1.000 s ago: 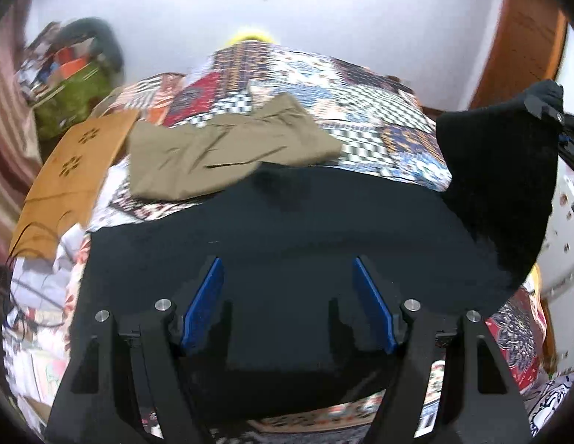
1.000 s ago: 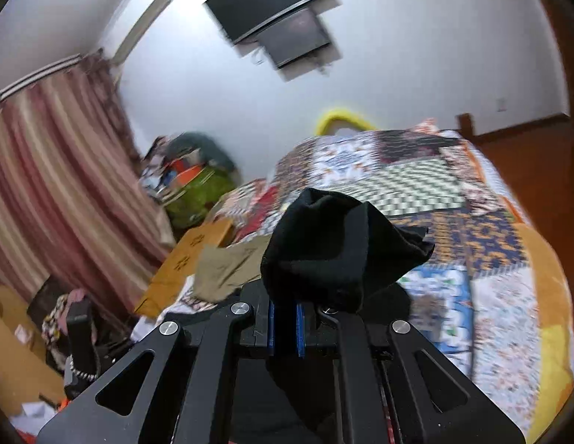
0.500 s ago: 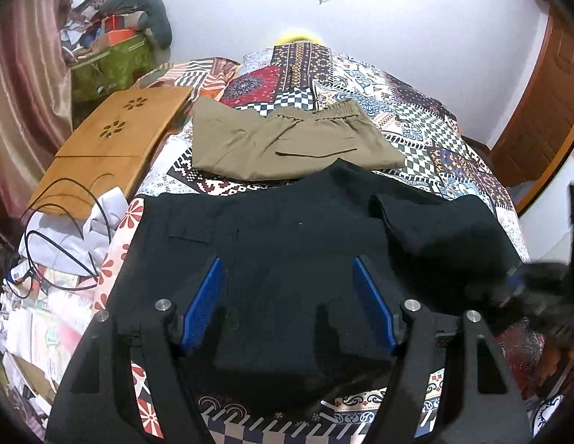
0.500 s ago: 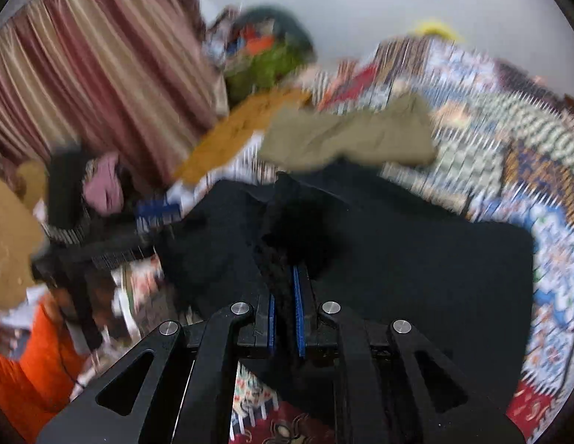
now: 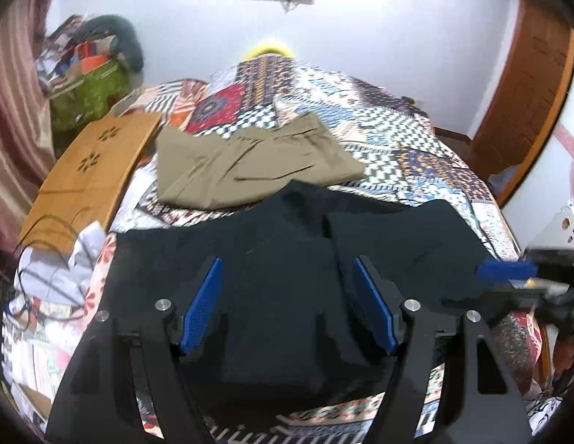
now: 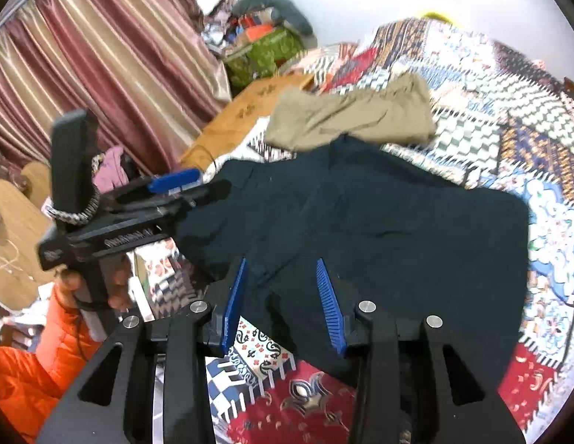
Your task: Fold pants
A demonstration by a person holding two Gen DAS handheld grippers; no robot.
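Black pants (image 5: 279, 222) lie flat on the patterned bedspread (image 5: 416, 148), one half laid over the other along a middle seam. My left gripper (image 5: 285, 262) hovers open over their near part, with nothing pinched. Its blue pad (image 6: 174, 185) shows at the left of the right wrist view. My right gripper (image 6: 281, 264) is opening its jaws over the near edge of the black pants (image 6: 398, 222). That edge of cloth lies loose between the blue pads, which do not press on it. One right pad (image 5: 505, 270) shows at the pants' right corner.
Folded khaki pants (image 5: 250, 162) lie just beyond the black ones. A wooden lap tray (image 5: 90, 170) and loose cables (image 5: 46, 259) sit at the bed's left edge, with a curtain (image 6: 102, 55) behind. A hand (image 6: 116, 288) in an orange sleeve (image 6: 27, 370) holds the left gripper.
The right gripper carried a raised flap of the black pants across and down onto the rest, then parted its jaws and let go. The left gripper stayed open.
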